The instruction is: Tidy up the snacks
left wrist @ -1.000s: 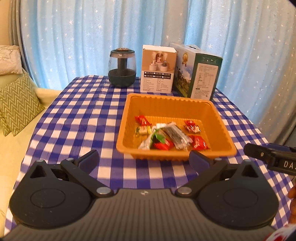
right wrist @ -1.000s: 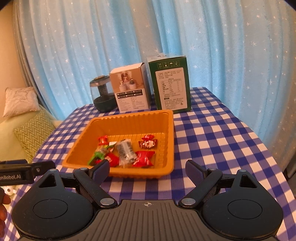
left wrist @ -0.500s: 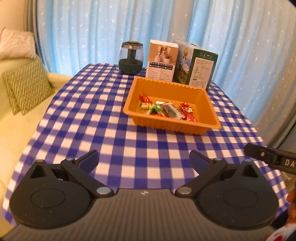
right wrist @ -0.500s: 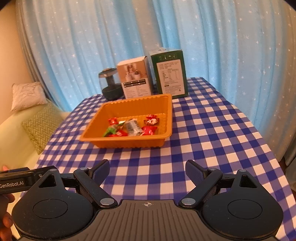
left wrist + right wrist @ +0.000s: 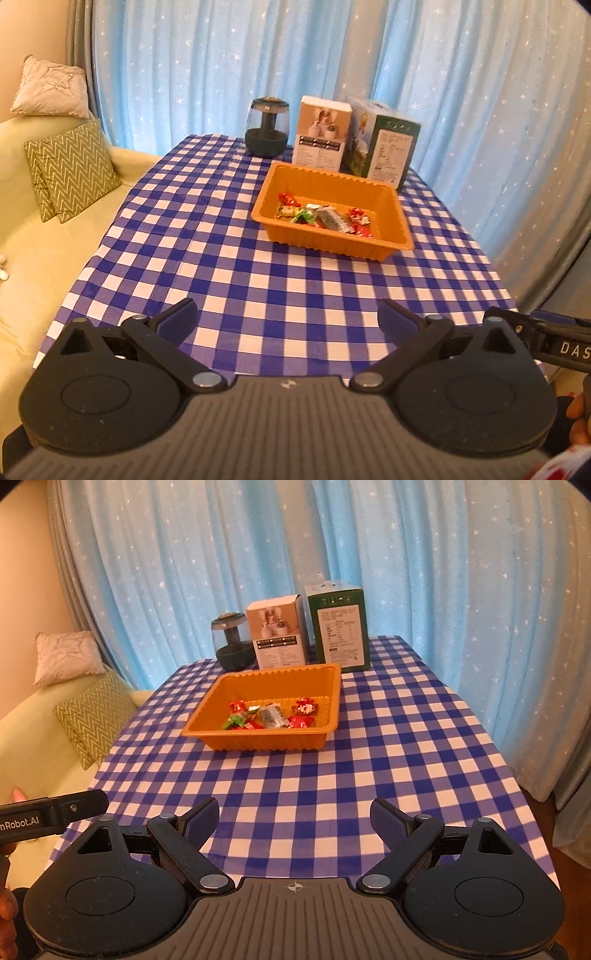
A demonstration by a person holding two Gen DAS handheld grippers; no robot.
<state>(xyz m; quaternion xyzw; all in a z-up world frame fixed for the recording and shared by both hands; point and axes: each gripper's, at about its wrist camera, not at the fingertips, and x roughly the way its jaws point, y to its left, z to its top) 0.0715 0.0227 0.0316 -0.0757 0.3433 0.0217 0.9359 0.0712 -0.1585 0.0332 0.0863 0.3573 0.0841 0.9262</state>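
Both grippers wide open, empty, held side by side, pitched downward.

Left gripper (image 5: 288,317): jaws spread wide, blue-padded fingertips (image 5: 181,317) well apart, nothing between them. Right gripper (image 5: 293,816): same stance, pads (image 5: 388,819) well apart, nothing held. Each unit shows at the edge of the other's view: the right one's dark body at the right edge of the left view, the left one's at the left edge of the right view. Bits of the person's hand (image 5: 7,923) at frame edges; grip on the handles mostly hidden.

Bare checked tablecloth (image 5: 332,775) lies open up to the orange tray (image 5: 266,740); two boxes (image 5: 277,638) and a jar (image 5: 232,642) stand behind it.
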